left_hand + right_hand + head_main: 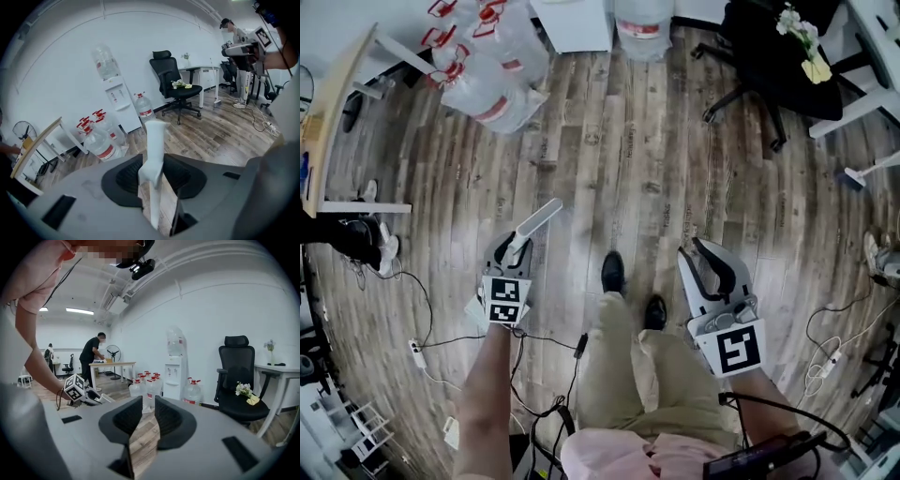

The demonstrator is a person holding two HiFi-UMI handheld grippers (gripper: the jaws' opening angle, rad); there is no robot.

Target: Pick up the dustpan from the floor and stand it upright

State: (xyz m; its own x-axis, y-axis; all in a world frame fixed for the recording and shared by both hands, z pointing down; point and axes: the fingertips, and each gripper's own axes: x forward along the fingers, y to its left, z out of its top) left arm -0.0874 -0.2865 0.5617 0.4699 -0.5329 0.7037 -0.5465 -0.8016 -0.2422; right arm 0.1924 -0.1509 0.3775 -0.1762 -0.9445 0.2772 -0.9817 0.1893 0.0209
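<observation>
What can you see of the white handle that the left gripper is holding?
The white handle is a long, flat, smooth strip, plastic by its look, flaring slightly at its far end. The left gripper is shut on its lower part, with a dark pad pressed against each side. In the head view it sticks out ahead of the gripper, up and to the right, above the wooden floor. Whatever joins it below the gripper is hidden.

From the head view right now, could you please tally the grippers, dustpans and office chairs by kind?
Grippers: 2, the left gripper and the right gripper
Dustpan: 1, clamped by its white handle in the left gripper
Office chair: 1, black
Total: 4
</observation>
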